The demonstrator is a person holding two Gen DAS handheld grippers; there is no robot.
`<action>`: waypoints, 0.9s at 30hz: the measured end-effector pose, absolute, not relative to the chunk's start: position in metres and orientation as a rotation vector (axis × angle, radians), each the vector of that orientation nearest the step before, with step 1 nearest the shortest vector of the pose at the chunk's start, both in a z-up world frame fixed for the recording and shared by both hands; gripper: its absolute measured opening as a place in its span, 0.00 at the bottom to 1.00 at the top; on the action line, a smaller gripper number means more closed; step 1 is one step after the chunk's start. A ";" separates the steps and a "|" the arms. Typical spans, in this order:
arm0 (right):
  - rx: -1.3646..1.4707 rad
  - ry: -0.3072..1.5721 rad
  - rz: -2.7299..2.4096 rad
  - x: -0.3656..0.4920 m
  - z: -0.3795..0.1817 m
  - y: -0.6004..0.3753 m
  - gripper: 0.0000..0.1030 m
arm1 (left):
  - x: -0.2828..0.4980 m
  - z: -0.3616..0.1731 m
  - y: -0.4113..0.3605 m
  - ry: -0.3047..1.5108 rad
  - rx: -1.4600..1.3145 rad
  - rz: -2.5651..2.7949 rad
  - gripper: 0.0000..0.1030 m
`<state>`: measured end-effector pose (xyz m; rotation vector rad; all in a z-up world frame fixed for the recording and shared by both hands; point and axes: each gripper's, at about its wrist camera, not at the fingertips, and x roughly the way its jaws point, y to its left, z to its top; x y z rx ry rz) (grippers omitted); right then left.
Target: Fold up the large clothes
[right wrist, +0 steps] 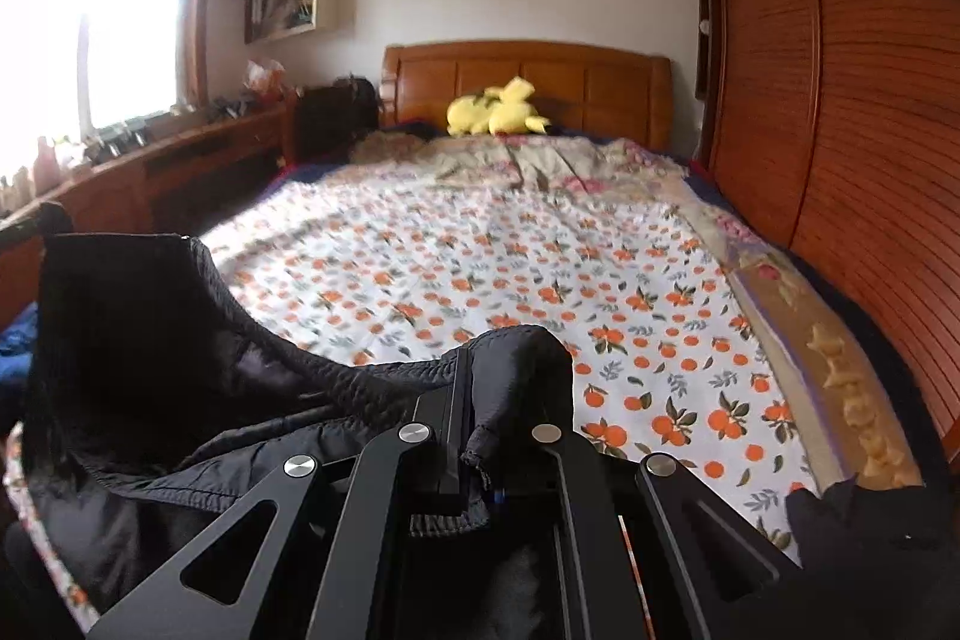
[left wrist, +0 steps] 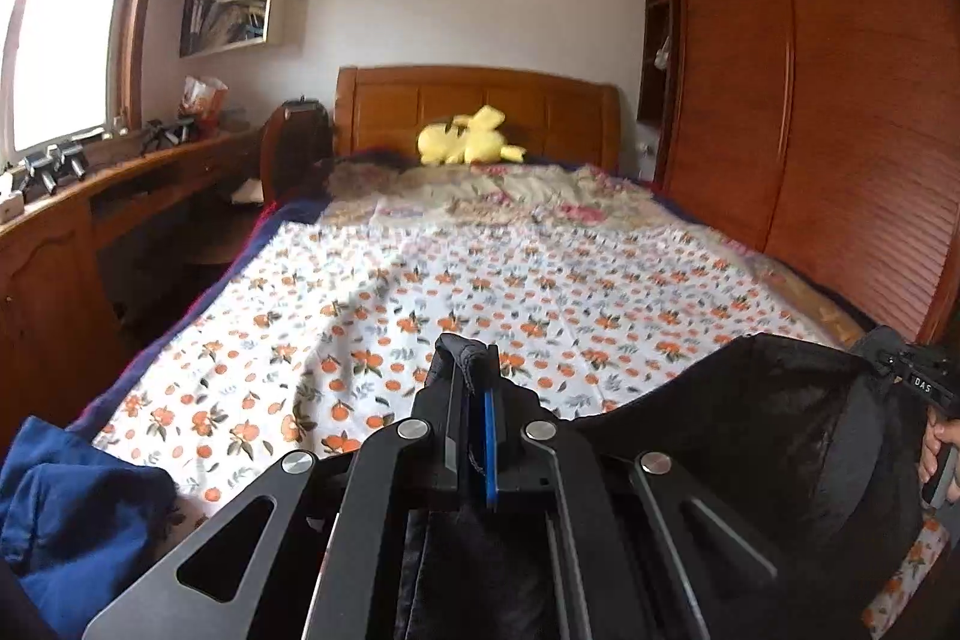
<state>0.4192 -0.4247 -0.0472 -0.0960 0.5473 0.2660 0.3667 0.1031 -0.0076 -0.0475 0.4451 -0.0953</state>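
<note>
Wooden bed [left wrist: 474, 100] with white orange-print sheet [left wrist: 480, 280]; large black quilted garment [right wrist: 180, 370] hangs over its near end, stretched between both tools. Left hand-held gripper [left wrist: 474, 370] pinches one bunched edge, right hand-held gripper [right wrist: 504, 370] pinches another. Yellow plush toy [left wrist: 465, 139] by headboard.

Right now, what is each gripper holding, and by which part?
Both hold the black garment: the left gripper and the right gripper each pinch a bunched bit of its top edge, fabric sagging between.
</note>
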 end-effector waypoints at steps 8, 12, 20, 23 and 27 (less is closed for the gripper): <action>-0.107 0.644 0.255 0.450 -0.092 -0.418 0.04 | 0.400 -0.058 0.108 0.517 -0.060 -0.114 0.03; -0.120 0.663 0.250 0.453 -0.103 -0.416 0.04 | 0.406 -0.076 0.108 0.536 -0.071 -0.126 0.04; -0.131 0.676 0.226 0.459 -0.112 -0.413 0.05 | 0.413 -0.089 0.112 0.554 -0.086 -0.139 0.04; -0.135 0.688 0.218 0.461 -0.114 -0.411 0.08 | 0.417 -0.089 0.111 0.566 -0.075 -0.135 0.19; -0.119 0.709 0.218 0.461 -0.113 -0.410 0.12 | 0.405 -0.089 0.114 0.519 -0.052 -0.103 0.75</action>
